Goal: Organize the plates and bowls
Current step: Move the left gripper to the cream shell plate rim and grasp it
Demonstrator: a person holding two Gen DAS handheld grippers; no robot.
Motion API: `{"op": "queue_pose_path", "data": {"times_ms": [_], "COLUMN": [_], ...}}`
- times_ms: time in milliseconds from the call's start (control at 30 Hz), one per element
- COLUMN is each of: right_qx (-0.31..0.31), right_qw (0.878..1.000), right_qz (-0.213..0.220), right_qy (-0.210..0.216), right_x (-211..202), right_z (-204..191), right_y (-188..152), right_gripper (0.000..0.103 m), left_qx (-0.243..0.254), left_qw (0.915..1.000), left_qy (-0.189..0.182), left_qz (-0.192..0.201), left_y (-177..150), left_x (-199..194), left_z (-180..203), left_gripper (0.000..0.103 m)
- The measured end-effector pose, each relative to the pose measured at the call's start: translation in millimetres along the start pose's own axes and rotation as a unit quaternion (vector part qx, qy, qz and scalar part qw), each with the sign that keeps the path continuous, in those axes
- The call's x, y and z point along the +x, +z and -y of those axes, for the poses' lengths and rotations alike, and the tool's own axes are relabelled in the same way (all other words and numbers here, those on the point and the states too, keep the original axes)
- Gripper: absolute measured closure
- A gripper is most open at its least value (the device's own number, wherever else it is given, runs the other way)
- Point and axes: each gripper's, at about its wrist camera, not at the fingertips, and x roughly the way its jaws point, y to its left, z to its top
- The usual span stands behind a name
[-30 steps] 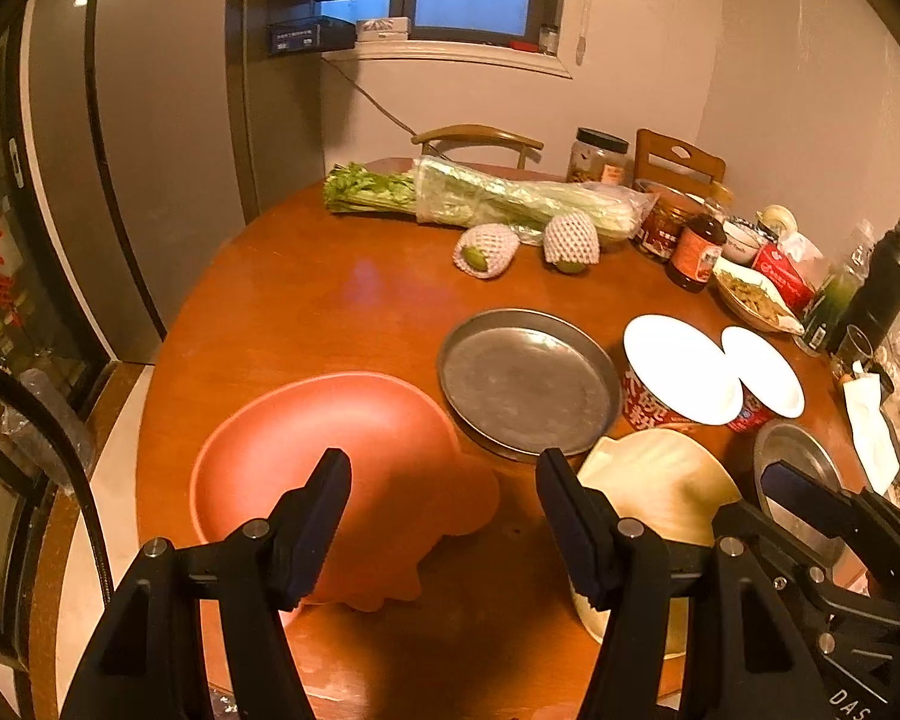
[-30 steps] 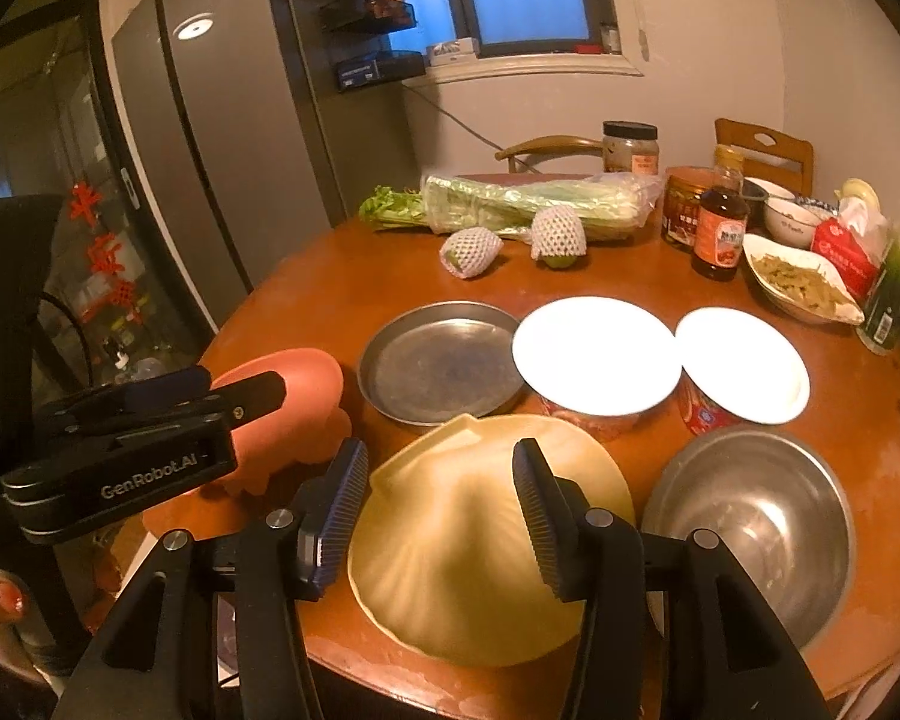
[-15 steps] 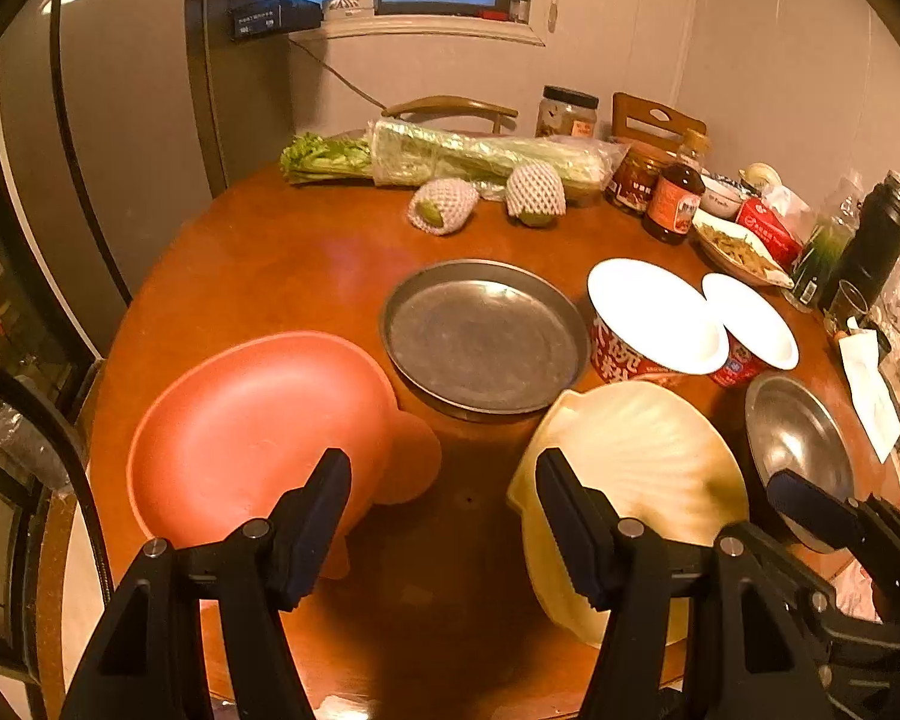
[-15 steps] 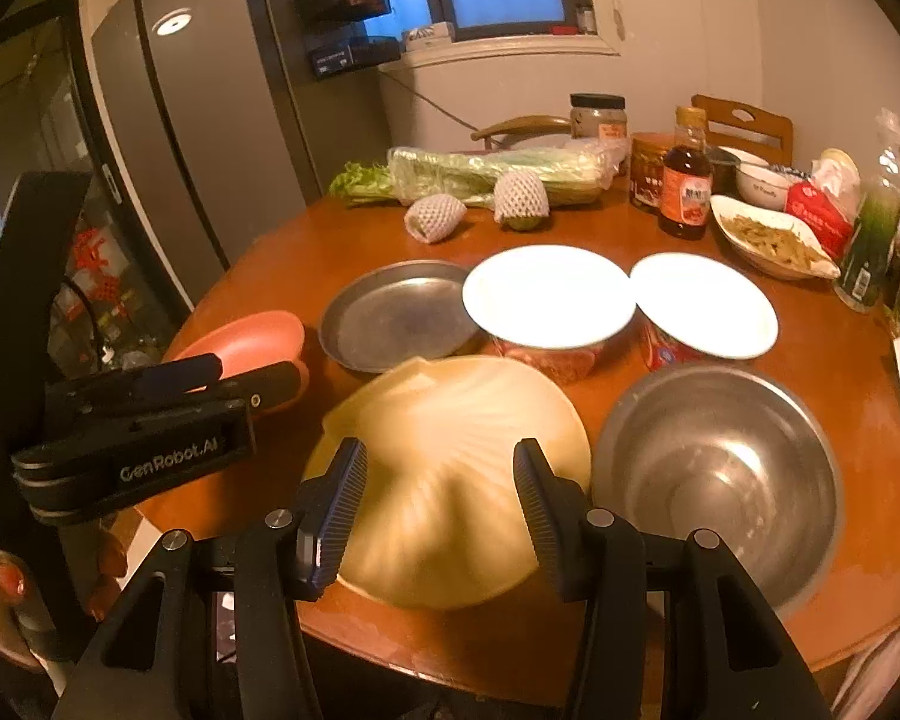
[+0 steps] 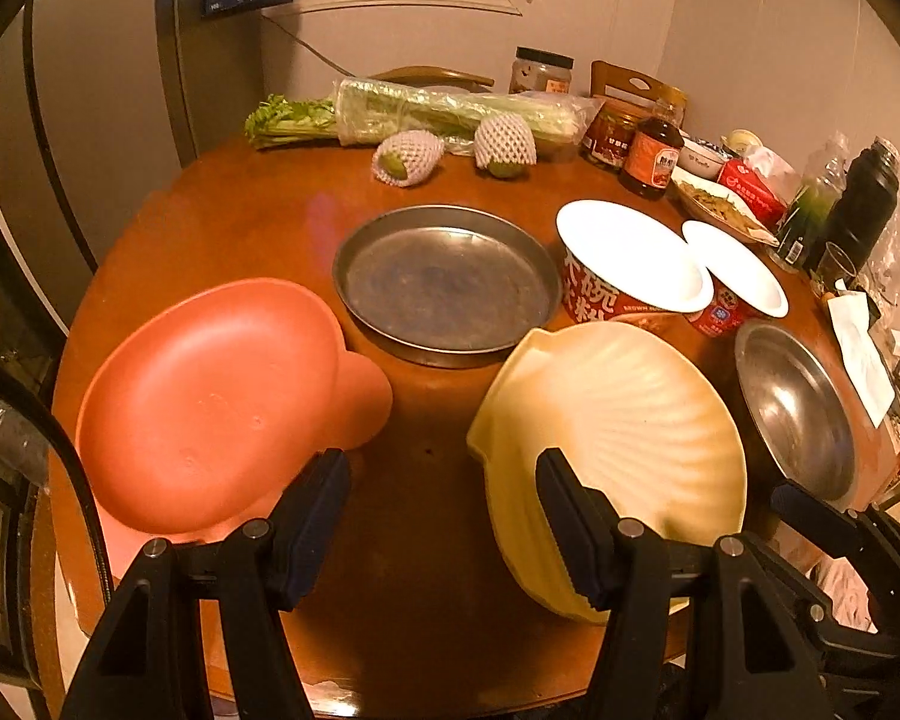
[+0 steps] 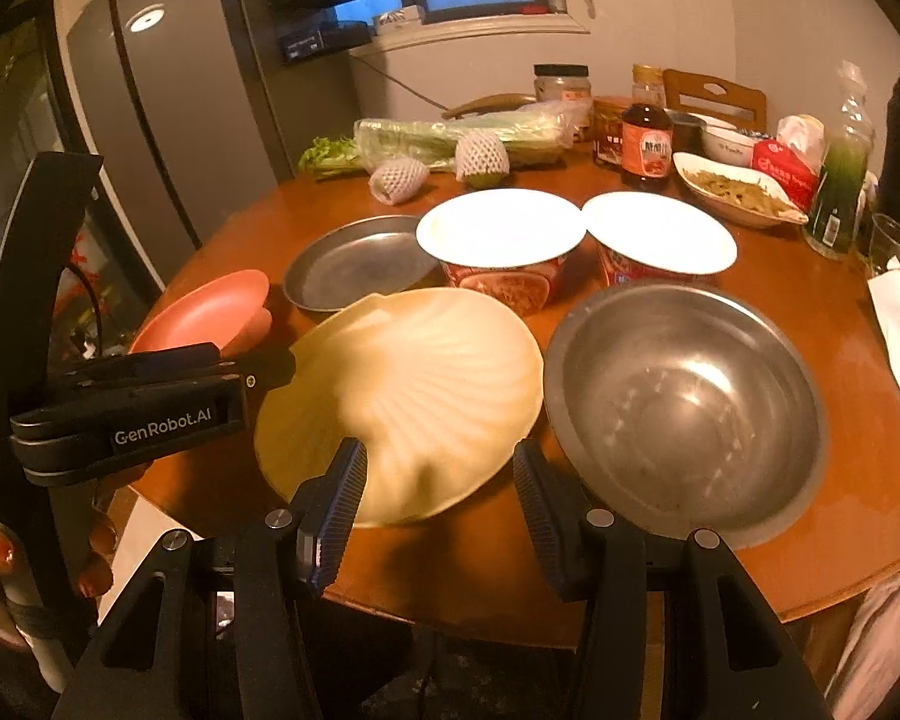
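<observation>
Plates now loom nearer than a second ago: shell plate (image 6: 408,384) (yellow) lies just beyond the open, empty right gripper (image 6: 438,510); pink plate (image 5: 210,396) sits left of the open left gripper (image 5: 444,522).

R gripper (image 6: 438,498) hung w/ jaws apart over near edge of yellow shell plate (image 6: 414,384), nothing between pads. Steel bowl (image 6: 684,408) sat just right of it; pink plate (image 6: 210,312) & flat steel pan (image 6: 354,264) lay farther left. L gripper (image 6: 150,414) showed at left, partly covering pink plate.
</observation>
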Motion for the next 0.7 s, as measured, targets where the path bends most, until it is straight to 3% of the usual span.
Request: {"op": "queue_pose_path", "data": {"times_ms": [700], "right_qx": [0.014], "right_qw": [0.999], "right_qz": [-0.017], "right_qy": [-0.025], "right_x": [32.2], "right_z": [2.0], "right_y": [-3.0], "right_gripper": [0.051], "left_qx": [0.012], "left_qw": [0.9993], "left_qy": [-0.011], "left_qz": [-0.032], "left_y": [-4.0], "left_x": [21.5], "left_z": [8.7], "left_gripper": [0.039]}}
